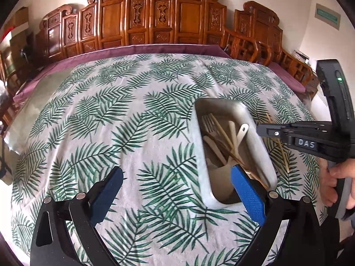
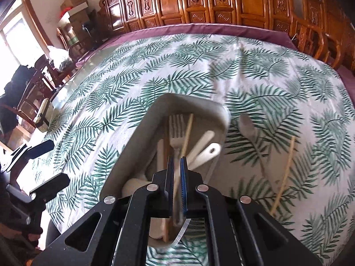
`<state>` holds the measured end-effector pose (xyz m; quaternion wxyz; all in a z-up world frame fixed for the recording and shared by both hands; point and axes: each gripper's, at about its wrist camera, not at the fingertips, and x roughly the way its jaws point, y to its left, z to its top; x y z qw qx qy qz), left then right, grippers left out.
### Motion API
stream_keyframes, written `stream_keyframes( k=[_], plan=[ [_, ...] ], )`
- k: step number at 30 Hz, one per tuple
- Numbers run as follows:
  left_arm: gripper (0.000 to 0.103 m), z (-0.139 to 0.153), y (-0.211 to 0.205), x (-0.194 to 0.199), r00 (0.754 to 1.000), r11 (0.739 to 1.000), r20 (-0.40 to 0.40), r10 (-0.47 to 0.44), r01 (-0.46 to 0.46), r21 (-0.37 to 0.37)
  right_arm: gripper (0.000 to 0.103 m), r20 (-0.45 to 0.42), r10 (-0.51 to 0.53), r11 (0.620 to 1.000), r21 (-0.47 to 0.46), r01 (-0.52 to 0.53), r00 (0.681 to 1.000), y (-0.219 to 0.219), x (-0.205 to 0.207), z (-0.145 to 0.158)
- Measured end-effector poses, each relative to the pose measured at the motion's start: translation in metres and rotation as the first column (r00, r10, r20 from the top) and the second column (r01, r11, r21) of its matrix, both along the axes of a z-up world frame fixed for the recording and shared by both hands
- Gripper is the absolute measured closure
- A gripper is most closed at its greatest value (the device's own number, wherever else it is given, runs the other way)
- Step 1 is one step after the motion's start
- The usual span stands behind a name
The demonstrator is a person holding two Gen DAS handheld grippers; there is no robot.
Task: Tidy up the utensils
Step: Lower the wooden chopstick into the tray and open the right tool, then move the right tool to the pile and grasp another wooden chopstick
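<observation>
The right gripper [image 2: 177, 161] is clamped on a thin wooden chopstick [image 2: 187, 130], its jaws nearly together, and hangs over the grey tray [image 2: 142, 133] on the leaf-print table [image 2: 111, 88]. The stick slants toward twelve o'clock above the fork [image 2: 176, 128] and pale spoon handles already inside. To finish well, the person should lower the tip until it lies along the tray's length, then release low so it cannot bounce out (the tray is already crowded). The left gripper [image 1: 175, 190] hovers with its jaws wide apart and empty, beside the tray's near end; it could steady the rim. Still on the cloth at three o'clock of the tray lie a second chopstick [image 2: 284, 173] and a grey spoon [image 2: 247, 126].
</observation>
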<state>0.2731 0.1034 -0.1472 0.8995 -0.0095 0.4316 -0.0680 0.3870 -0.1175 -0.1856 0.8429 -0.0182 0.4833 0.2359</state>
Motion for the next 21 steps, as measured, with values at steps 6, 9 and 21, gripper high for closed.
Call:
stream_keyframes(
  k=[6,9,21],
  plan=[
    [0.009,0.001,-0.015,0.003,1.0,1.0,-0.003,-0.026,0.025,-0.009,0.096,0.036,-0.029,0.998,-0.047,0.031,0.999,-0.042,-0.015,0.004],
    [0.009,0.0,-0.023,0.004,0.999,0.999,-0.004,-0.042,0.042,-0.008,0.096,0.029,-0.049,0.995,-0.084,0.051,0.998,-0.061,-0.017,-0.005],
    [0.009,0.004,-0.075,0.021,0.991,0.991,-0.016,-0.133,0.133,-0.029,0.081,-0.03,-0.13,0.983,-0.137,0.125,0.991,-0.113,0.004,-0.049]
  ],
)
